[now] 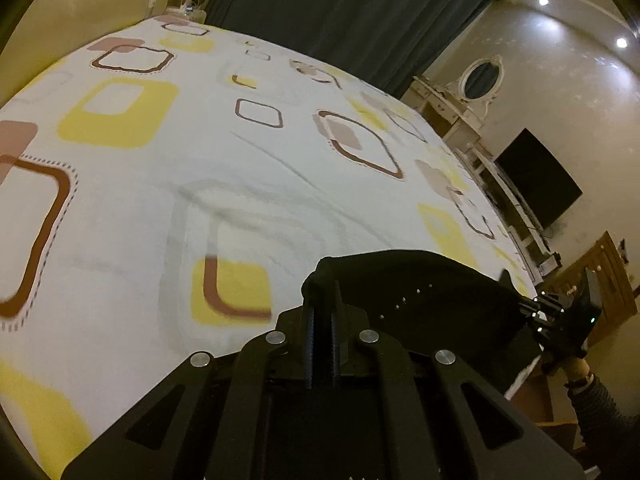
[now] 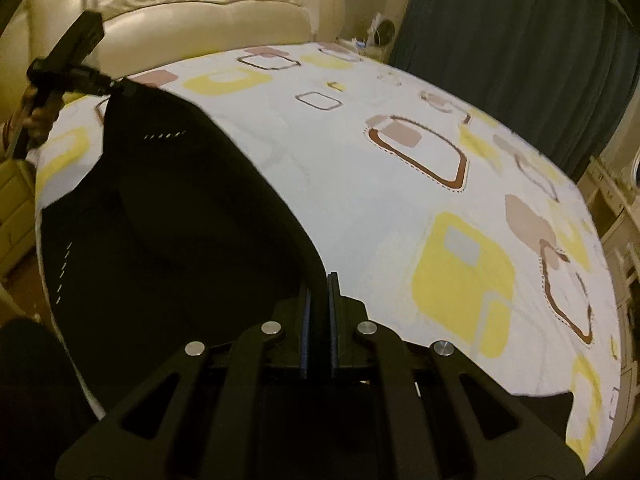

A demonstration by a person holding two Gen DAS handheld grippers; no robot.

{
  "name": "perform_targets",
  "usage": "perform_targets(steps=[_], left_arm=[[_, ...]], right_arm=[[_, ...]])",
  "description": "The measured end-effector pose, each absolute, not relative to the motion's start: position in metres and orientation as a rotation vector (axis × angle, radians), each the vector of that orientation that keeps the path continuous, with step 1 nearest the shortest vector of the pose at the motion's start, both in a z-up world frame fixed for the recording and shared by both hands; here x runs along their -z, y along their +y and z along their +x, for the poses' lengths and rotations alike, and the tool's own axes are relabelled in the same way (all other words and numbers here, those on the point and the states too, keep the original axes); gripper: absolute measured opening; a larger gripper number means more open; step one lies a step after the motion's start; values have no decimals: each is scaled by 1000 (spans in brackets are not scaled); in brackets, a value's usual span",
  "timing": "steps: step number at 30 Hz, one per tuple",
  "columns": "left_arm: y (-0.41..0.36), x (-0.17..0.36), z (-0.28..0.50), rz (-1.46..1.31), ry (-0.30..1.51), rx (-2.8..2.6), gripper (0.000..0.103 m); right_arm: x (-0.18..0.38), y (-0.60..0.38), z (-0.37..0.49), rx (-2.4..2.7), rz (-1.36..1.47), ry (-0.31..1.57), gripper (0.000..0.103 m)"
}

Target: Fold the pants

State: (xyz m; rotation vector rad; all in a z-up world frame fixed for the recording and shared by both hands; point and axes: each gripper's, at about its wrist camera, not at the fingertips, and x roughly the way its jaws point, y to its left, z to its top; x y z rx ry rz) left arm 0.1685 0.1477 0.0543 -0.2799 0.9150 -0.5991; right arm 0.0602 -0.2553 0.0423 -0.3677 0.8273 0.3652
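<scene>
The black pants [image 2: 172, 220] hang stretched between my two grippers above the near edge of the bed. My left gripper [image 1: 322, 288] is shut on one corner of the top edge of the pants [image 1: 420, 300]. My right gripper [image 2: 319, 284] is shut on the other corner. In the right wrist view the left gripper [image 2: 116, 87] shows at the far left, pinching the fabric. In the left wrist view the right gripper [image 1: 524, 305] shows at the right, pinching the fabric. Small white stitches mark the cloth. The lower part of the pants hangs out of sight.
The bed sheet [image 1: 200, 152] is white with yellow and brown squares and a few wrinkles. A cream padded headboard [image 2: 192, 12] stands at the far end. Dark curtains [image 1: 340, 8], a white dresser with oval mirror [image 1: 476, 80] and a black TV [image 1: 540, 184] line the right side.
</scene>
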Motion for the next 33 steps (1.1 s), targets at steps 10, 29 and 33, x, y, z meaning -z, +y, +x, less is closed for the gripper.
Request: perform_targets(steps=[10, 29, 33], left_arm=[[176, -21, 81, -365, 955, 571, 6], [216, 30, 10, -669, 1029, 495, 50], [213, 32, 4, -735, 1025, 472, 62]], right_arm=[[-14, -228, -38, -383, -468, 817, 7], [40, -215, -87, -359, -512, 935, 11], [42, -214, -86, -347, -500, 937, 12]])
